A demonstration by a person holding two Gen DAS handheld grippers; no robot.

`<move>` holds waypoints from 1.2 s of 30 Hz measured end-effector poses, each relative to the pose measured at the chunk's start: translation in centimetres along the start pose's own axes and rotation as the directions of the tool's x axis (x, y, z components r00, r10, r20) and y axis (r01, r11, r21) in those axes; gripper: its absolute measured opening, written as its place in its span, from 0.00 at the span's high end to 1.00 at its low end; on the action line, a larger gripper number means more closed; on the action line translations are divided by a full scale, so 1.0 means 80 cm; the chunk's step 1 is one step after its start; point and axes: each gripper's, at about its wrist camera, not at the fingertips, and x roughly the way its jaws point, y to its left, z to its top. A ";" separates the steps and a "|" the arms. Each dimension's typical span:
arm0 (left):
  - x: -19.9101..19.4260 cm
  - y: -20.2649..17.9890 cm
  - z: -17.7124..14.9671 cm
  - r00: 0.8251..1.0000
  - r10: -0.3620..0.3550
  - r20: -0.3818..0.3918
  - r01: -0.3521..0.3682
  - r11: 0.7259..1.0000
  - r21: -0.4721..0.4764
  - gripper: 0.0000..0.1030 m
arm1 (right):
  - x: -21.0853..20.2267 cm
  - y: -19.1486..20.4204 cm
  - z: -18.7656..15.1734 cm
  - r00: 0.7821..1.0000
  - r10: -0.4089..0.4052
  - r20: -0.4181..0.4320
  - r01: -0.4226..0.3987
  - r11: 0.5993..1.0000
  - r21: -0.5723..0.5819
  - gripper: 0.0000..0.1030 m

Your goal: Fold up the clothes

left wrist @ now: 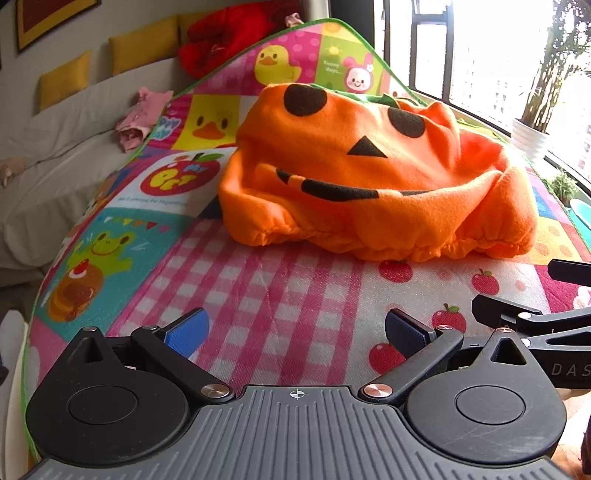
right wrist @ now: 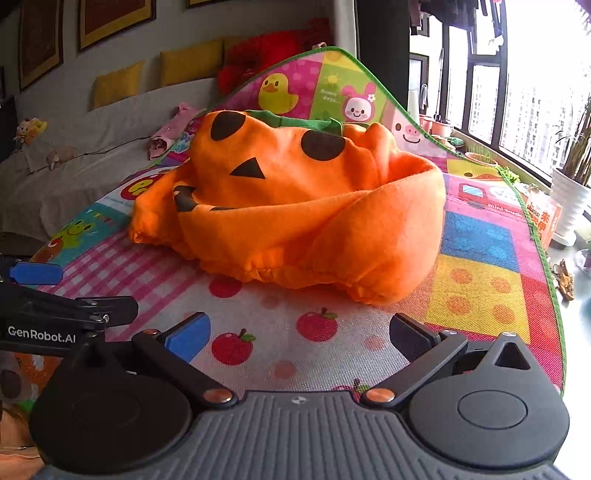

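1. One costume point(left wrist: 376, 177) is sitting rumpled in the middle of the mat point(left wrist: 280, 295). It's orange fleece with a pumpkin face, and its gathered hem is facing both cameras.
2. Two grippers are hovering just short of that hem, side by side. The left gripper point(left wrist: 295, 332) has its jaws standing wide apart with nothing between them, and the right gripper point(right wrist: 299, 332) is the same, apart and empty.
3. Looks to me like folding isn't started yet, so this is the reach-in step. The fleece is bunching up on itself with a thick roll across the front.
4. I'm guessing the next move calls for pinching the hem at two spots and pulling it flat before any fold, since that puffy elastic edge is probably going to spring back.
5. Counting the rest: one pink garment point(left wrist: 142, 118) is lying off the mat's far edge, one red garment point(left wrist: 225, 33) is heaped behind it, and three yellow cushions point(left wrist: 144, 42) are leaning along the wall.
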 end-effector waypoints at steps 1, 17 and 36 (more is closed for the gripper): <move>0.000 0.001 -0.001 1.000 -0.006 0.002 0.006 1.000 -0.003 0.00 | -0.001 0.002 0.001 1.000 -0.007 0.001 0.007 1.000 0.005 0.00; 0.002 0.003 -0.001 0.999 -0.008 -0.031 0.007 1.000 -0.030 0.00 | 0.004 -0.009 -0.002 1.000 0.012 -0.003 -0.012 0.996 0.090 0.00; 0.005 0.006 -0.005 0.999 -0.032 -0.037 0.030 0.999 -0.037 0.00 | 0.011 -0.009 -0.004 0.999 0.027 -0.037 -0.024 0.996 0.089 0.00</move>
